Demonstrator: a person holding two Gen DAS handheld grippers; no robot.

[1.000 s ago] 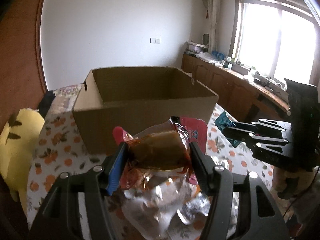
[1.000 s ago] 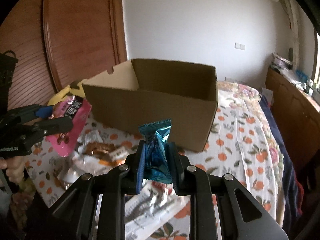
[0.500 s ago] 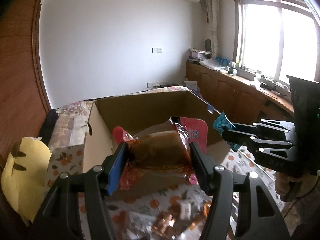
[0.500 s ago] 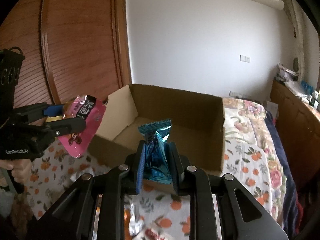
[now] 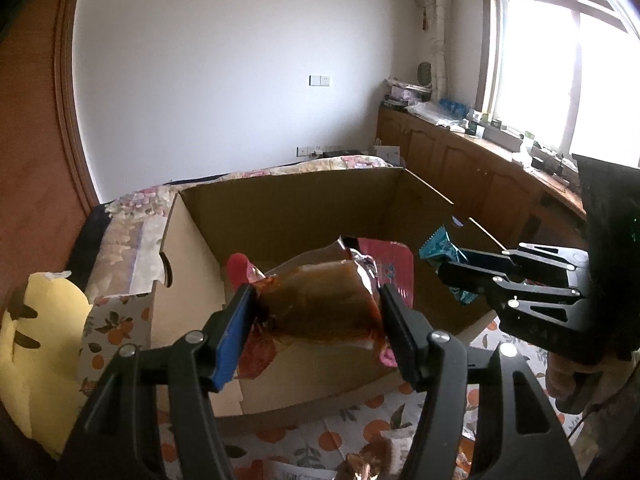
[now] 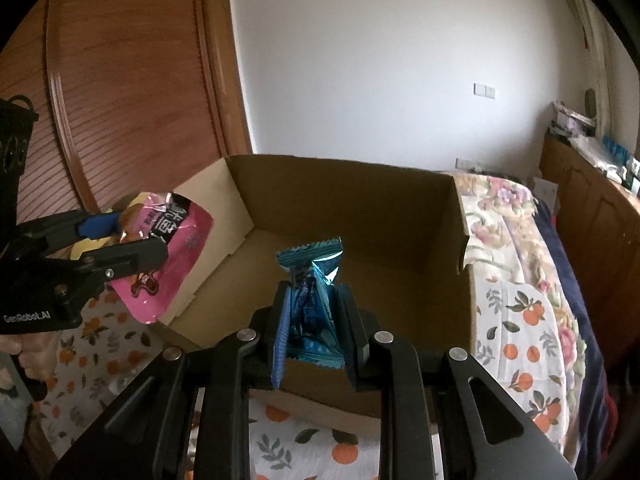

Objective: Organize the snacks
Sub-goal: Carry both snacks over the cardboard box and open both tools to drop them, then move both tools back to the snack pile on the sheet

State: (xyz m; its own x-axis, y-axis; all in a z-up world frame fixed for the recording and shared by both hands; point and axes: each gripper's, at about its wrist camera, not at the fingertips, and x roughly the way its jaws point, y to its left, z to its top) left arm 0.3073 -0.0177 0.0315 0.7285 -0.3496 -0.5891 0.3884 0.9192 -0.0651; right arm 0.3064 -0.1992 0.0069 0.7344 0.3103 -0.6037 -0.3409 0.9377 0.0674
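An open cardboard box [image 5: 280, 208] [image 6: 360, 208] stands on the orange-print cloth, its inside bare. My left gripper [image 5: 316, 300] is shut on a pink snack packet [image 5: 320, 296] with a brown see-through face, held over the box's near left wall; it also shows in the right wrist view [image 6: 120, 240], where the packet [image 6: 172, 252] hangs at the box's left edge. My right gripper [image 6: 314, 312] is shut on a blue foil snack packet [image 6: 312, 292], held above the box's near wall; it shows in the left wrist view [image 5: 452, 268] at the box's right side with the blue packet [image 5: 440, 246].
Loose snack wrappers [image 5: 368, 460] lie on the cloth [image 6: 516, 320] in front of the box. A yellow plush [image 5: 36, 352] lies at the left. Wooden cabinets [image 5: 460, 164] run along the window wall at the right. A wooden slatted door [image 6: 120, 92] stands behind the box.
Both grippers have risen and moved forward with their packets, from in front of the box's wall to above its rim. The box's inside now shows.
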